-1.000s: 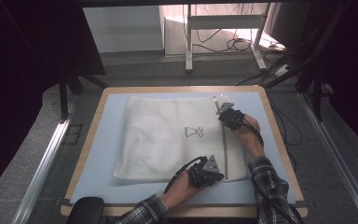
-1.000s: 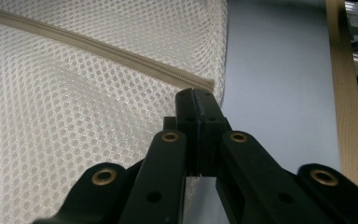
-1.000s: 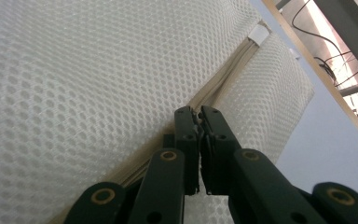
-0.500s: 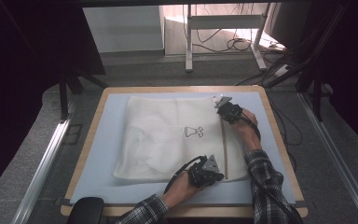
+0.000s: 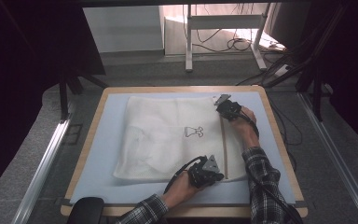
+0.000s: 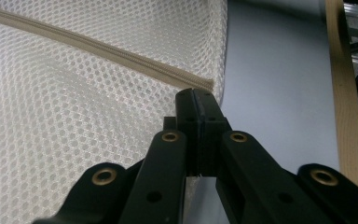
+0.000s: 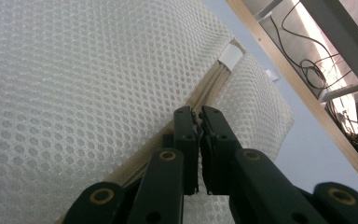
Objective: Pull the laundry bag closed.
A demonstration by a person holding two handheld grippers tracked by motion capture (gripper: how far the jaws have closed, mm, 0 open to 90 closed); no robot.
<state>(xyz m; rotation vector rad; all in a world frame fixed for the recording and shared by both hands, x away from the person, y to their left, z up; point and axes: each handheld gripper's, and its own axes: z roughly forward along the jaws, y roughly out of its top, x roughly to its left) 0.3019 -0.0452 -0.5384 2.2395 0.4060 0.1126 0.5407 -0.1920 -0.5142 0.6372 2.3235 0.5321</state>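
Both tools are clamped on the mesh bag's (image 5: 168, 135) zipper (image 5: 223, 140): my left tool (image 5: 213, 176) at its near end, my right tool (image 5: 223, 106) far. Bag lies on the blue, wood-rimmed surface (image 5: 102, 140); cables (image 5: 233, 44) litter the floor. Right tool has crept farther along.

white honeycomb mesh bag (image 5: 168, 135), beige zipper (image 5: 223, 144)
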